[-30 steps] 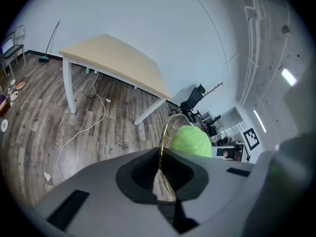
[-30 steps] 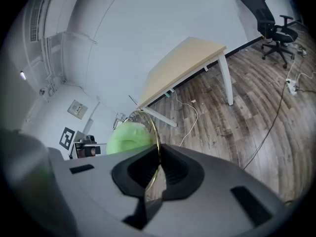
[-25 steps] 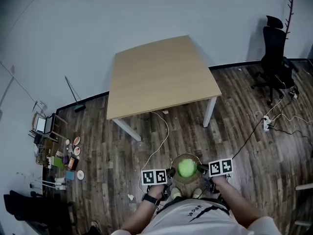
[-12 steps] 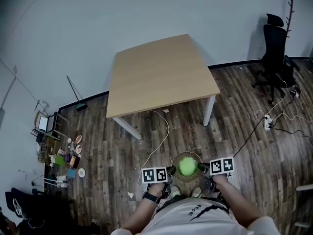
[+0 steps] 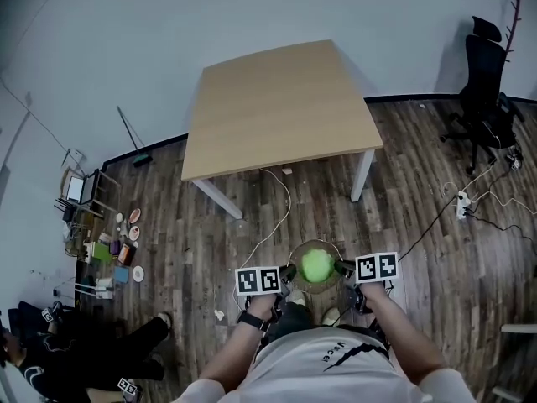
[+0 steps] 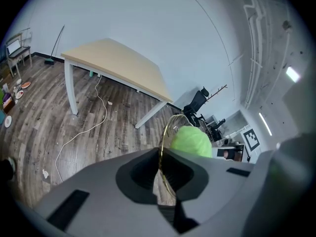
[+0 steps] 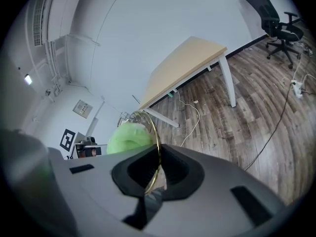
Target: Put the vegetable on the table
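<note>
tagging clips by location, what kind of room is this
Probably a sparsely furnished office or lab room: a bare wooden table, a black office chair, and a power strip lying on the wood-plank floor.

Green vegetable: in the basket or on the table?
In the basket: the vegetable sits inside the rim that the left gripper and right gripper clamp, away from the table.

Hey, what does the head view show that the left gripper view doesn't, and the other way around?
Only the head view: the whole round basket held between the left gripper and right gripper. Only the left gripper view: its jaws shut on the basket's thin gold rim. Both: the green vegetable in the basket and the wooden table.
</note>
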Tool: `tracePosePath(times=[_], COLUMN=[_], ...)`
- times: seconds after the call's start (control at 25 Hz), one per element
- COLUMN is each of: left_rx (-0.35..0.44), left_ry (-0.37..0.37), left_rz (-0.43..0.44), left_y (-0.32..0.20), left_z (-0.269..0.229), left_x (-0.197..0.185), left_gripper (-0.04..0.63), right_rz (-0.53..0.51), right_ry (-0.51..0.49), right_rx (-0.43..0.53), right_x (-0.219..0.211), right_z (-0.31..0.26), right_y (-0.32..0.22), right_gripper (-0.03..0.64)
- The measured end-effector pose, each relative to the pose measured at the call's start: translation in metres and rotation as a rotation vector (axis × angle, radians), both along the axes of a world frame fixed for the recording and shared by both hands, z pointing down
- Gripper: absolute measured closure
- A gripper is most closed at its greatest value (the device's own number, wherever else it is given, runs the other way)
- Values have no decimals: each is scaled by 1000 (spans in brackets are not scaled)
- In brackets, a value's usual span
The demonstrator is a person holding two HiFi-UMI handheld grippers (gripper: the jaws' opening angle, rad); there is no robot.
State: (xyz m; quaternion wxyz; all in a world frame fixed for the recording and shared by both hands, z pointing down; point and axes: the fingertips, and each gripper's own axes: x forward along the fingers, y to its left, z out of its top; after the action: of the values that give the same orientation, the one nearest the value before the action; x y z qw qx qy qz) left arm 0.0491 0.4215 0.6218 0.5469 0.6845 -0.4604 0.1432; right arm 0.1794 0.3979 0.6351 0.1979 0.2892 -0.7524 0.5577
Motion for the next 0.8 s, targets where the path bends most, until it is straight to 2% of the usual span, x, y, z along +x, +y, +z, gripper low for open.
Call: tracePosePath(times=[0.4,0.8], left_rx=[-14,22], left_ry=[22,18], left_rz=[21,89], left_y=[-70,-190], left_z=[13,5], left_x=[-29,-100], left_gripper=[571,571], right_rz=[24,100], right_ry=[21,16], right_rx=[-10,23], right_x=[-28,-99], right_z=[10,1], right_y=[-67,-179], right_gripper=[592,592])
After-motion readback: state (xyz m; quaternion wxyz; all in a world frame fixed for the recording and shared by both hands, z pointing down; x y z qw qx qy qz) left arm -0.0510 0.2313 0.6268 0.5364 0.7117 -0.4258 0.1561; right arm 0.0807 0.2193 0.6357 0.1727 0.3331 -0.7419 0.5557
